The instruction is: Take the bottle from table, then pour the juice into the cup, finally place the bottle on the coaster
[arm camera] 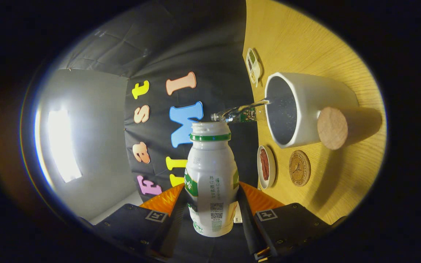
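A: We have the jaws closed on the bottle (211, 175), one finger pressing each side of its lower body. The gripper (210, 204) is rolled over sideways, so the wooden tabletop (305, 44) stands like a wall on one side of our view.

B: And the bottle's mouth?

A: We see it open, no cap on it, with a green ring just below the rim. It points toward the cup (298, 109), and a thin clear stream of juice (239, 112) runs from the mouth across into the cup's opening.

B: So the cup sits where?

A: Beyond the fingers, on the tabletop. It is a white cup with a dark inside, and a round cork-ended handle (333, 128) sticks out of its side toward us.

B: The coaster?

A: We find the coaster (299, 168) just beside the cup, flat on the tabletop, a round cork disc with a stamped design. Nothing stands on it.

B: Anything else near?

A: A small white dish (267, 166) holding something reddish lies next to the coaster, between it and the bottle in our view. A second small white dish (253, 66) sits farther off, past the cup. We cannot tell what is in that one.
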Tool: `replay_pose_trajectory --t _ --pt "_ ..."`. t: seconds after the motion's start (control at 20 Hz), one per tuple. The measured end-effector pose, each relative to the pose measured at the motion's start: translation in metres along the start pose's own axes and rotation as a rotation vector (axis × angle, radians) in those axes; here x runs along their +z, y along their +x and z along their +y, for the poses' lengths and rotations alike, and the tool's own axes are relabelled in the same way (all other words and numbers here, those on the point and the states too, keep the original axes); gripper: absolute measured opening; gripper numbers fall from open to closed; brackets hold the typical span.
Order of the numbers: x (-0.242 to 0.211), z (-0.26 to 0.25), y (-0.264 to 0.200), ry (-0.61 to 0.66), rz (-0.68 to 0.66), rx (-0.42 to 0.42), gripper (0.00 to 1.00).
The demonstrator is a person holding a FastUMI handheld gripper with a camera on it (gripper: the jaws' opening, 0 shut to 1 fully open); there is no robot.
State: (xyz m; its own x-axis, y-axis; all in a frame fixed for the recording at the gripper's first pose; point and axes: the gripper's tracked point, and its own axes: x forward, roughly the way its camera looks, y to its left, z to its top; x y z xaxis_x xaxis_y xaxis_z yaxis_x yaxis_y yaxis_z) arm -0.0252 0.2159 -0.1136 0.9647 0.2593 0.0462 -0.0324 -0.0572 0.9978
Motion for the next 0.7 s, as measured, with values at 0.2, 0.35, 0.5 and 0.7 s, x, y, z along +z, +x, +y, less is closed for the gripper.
replay_pose_trajectory --t 0.2,0.35,0.5,0.7 --pt "-0.0026 0.0008 -0.0012 0.009 0.003 0.002 0.73" --pt "-0.0042 0.0013 -0.0015 0.022 0.004 0.003 0.73" --pt "-0.0062 0.0019 -0.0024 0.02 0.008 0.005 0.73" --pt "-0.0072 0.004 -0.0036 0.031 0.01 0.012 0.73"
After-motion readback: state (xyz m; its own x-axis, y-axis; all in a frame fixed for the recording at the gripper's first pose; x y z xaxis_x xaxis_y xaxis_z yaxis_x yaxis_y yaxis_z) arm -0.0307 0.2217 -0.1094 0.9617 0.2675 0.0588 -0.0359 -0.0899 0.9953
